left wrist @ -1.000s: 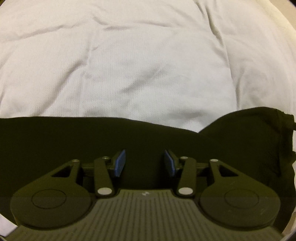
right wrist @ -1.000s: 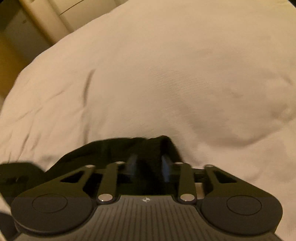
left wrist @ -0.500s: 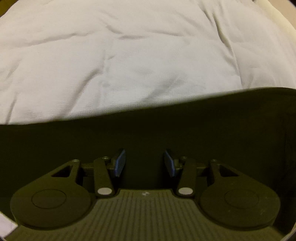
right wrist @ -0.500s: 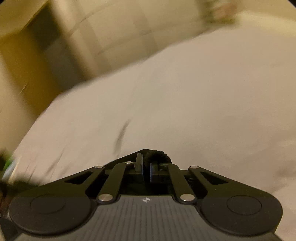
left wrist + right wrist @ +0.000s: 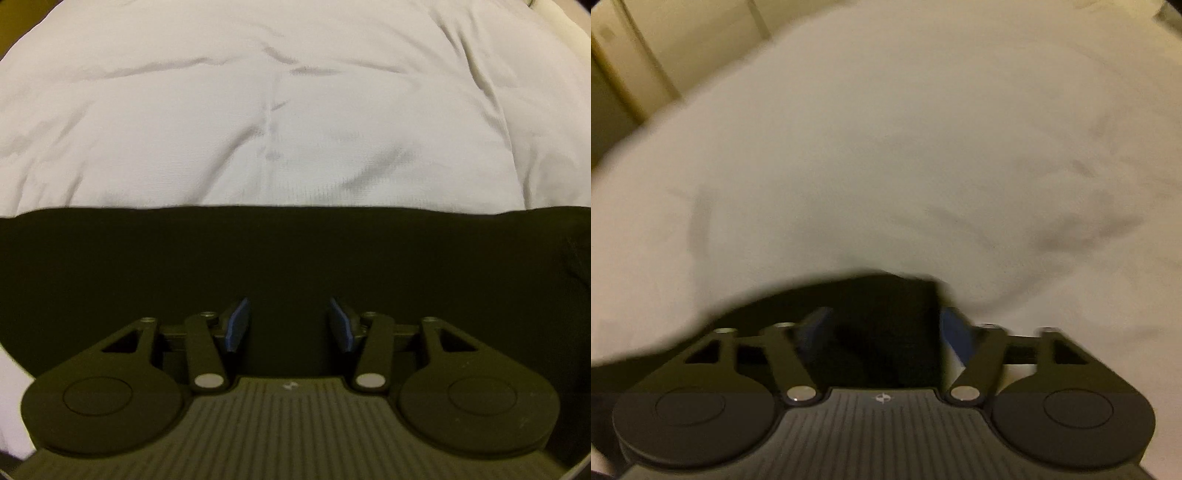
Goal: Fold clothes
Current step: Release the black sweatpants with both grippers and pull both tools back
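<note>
Spreading wide, the right gripper has just let the black cloth garment settle onto the white bedsheet, while the half-open left gripper hovers empty over it.

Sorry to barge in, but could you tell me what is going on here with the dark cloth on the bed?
A person holding a gripper in each hand is folding a dark garment on a white duvet. The right gripper has just been opening: its jaws now stand wide, with a dark bunch of the garment between them but no longer pinched. The left gripper hangs over the flat part of the garment with its jaws apart, gripping nothing. The garment's far edge lies straight across the duvet.
</note>
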### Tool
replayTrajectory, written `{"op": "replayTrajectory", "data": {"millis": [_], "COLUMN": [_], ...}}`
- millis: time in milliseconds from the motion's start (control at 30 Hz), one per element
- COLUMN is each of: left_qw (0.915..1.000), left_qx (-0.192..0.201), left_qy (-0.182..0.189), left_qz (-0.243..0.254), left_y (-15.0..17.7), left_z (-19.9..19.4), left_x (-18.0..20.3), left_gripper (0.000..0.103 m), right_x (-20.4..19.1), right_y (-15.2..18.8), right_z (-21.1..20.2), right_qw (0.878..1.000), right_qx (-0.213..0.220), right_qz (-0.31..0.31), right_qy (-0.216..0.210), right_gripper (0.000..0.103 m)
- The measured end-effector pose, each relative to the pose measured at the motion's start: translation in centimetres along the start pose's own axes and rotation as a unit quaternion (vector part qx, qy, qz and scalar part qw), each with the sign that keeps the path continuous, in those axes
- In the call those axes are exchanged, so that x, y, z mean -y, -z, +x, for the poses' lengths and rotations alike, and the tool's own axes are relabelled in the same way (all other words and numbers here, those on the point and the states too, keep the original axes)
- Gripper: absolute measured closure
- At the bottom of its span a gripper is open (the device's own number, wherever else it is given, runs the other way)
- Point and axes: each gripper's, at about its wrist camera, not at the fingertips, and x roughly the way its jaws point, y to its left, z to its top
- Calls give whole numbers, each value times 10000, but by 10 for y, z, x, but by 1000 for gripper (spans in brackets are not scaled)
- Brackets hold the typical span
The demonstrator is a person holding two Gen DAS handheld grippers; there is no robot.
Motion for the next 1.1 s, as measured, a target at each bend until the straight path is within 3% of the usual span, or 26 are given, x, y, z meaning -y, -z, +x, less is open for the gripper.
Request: {"op": "replayTrajectory", "data": {"millis": [100,200,333,467,600,700,967,1033,1100], "left_qw": [9999,9994,9971,9938,9799,9653,9283,9307,9371], "left_qx": [-113,-303,-670,-799,-873,-784,-232,-385,-566], "left_qy": [88,177,231,-2,-385,-618,-936,-1040,-1418], "left_qz": [-5,-7,-265,-779,-1753,-2412,-3591,-3485,-3138], "left_y": [21,49,95,141,185,212,275,276,270], "left_z": [-16,-33,-59,-81,-94,-101,-113,-101,-99], "left_x": [-3,-9,-31,-68,-131,-177,-271,-282,-283], "left_gripper": [59,59,59,53,51,51,41,35,33], "right_x": [17,15,20,50,72,62,8,-11,-27], "right_y": [18,51,122,195,246,270,318,328,332], "right_z": [-27,-52,-62,-80,-98,-116,-130,-132,-136], "right_qw": [9984,9987,9975,9844,9580,9493,9457,9505,9543], "right_qx": [228,59,-581,-822,-790,-628,-513,-680,-896], "right_qz": [525,383,391,1488,2741,3076,3210,3030,2809], "right_qy": [11,-318,63,449,304,179,-54,126,484], "right_gripper": [29,30,32,32,30,30,30,31,31]}}
